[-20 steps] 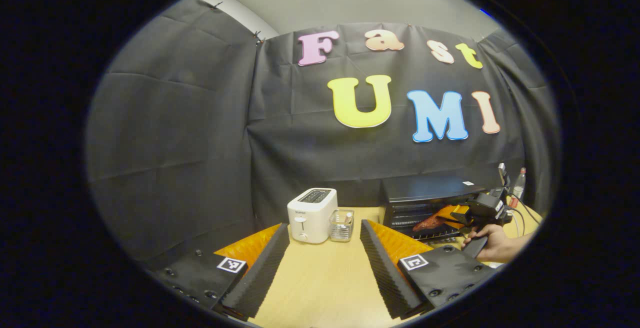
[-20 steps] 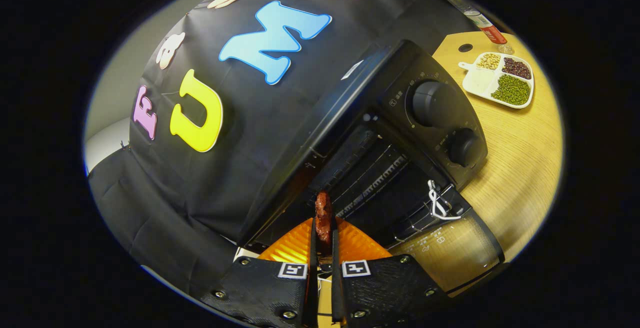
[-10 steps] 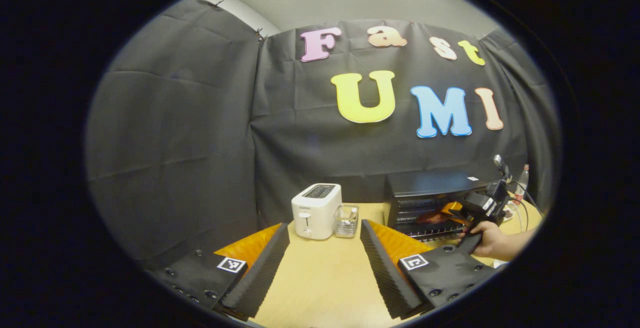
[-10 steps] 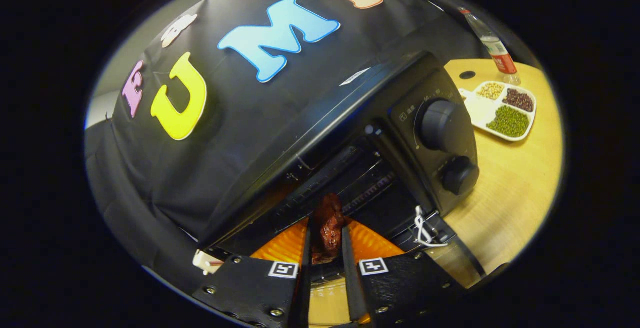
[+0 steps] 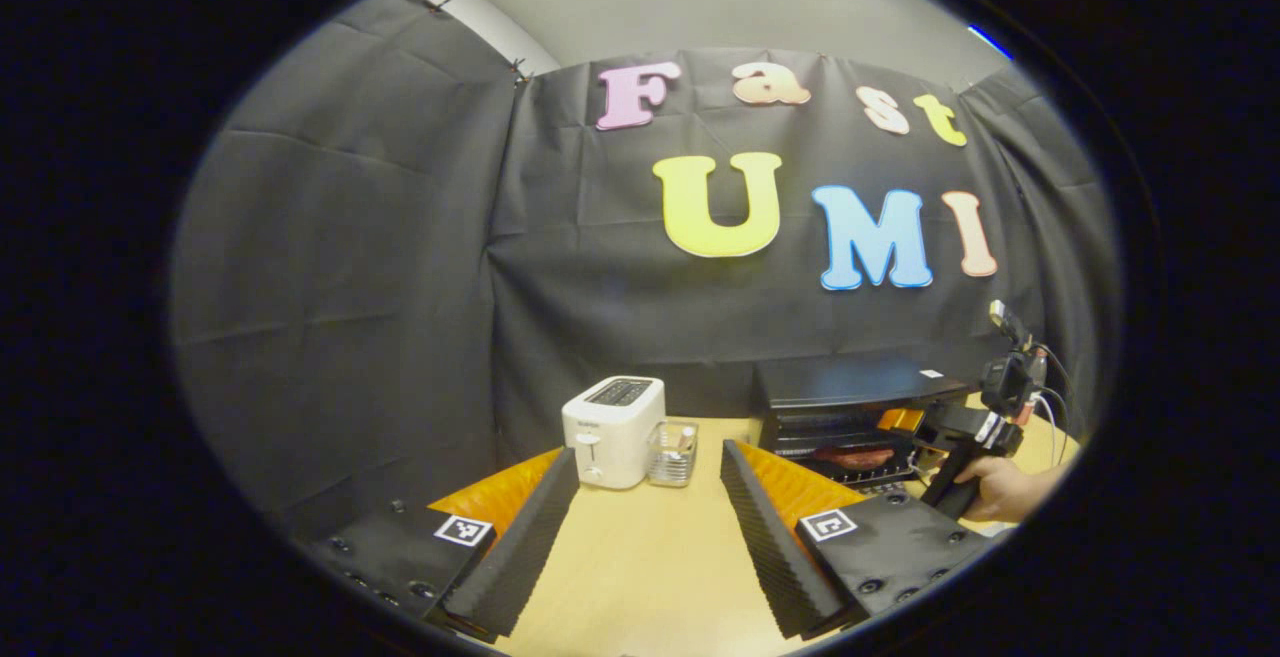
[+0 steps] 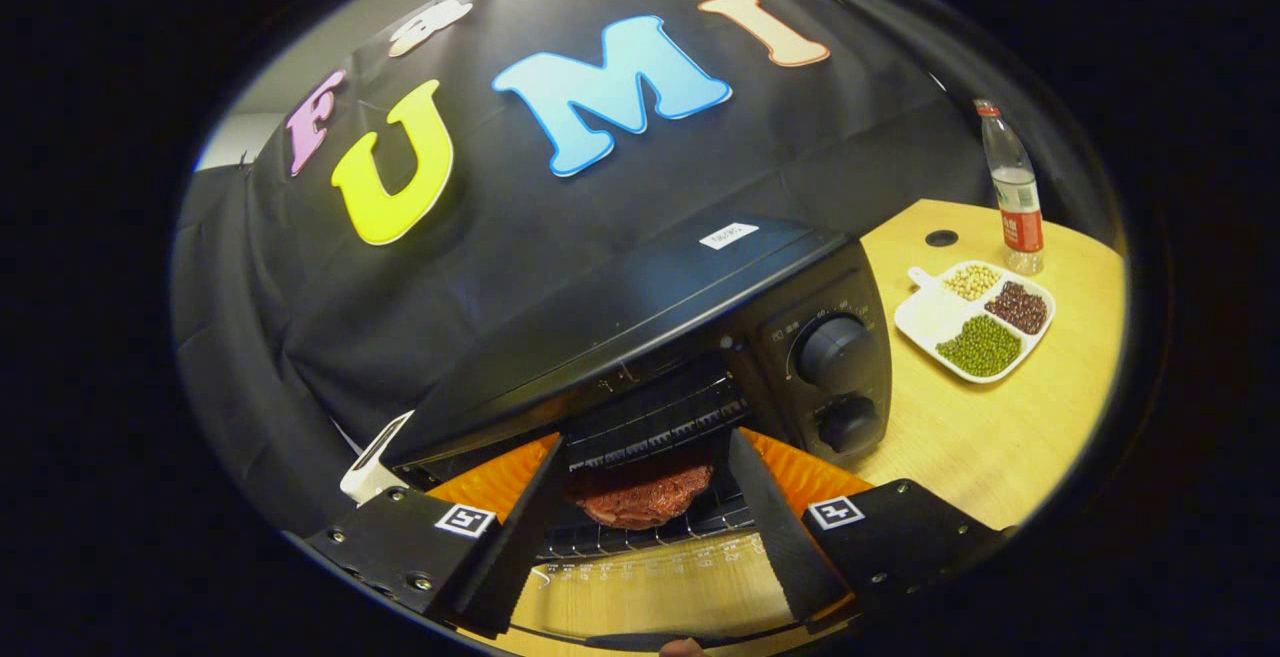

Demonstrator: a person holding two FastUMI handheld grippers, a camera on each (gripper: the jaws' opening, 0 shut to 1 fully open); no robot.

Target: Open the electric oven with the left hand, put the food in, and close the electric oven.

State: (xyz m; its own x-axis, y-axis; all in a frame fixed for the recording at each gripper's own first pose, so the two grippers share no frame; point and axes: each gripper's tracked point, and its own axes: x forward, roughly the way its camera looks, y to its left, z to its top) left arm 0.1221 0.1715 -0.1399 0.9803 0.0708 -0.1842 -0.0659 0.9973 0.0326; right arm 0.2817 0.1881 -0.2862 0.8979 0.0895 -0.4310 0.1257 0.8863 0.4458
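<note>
The meat patty [image 6: 640, 497] sits on the rack inside the open electric oven [image 6: 640, 337] — the right gripper [image 6: 640, 497] is spread wide around it, and the left gripper [image 5: 640, 507] hangs wide, holding nothing, over the table [image 5: 640, 577].

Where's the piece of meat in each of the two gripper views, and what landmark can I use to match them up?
Left gripper view: the meat sits low at right, on the rack inside the open oven.
Right gripper view: the meat lies low at centre on the oven rack, seen between the open right gripper fingers, not touched by them.
Shared landmark: the black oven with its door down.
</note>
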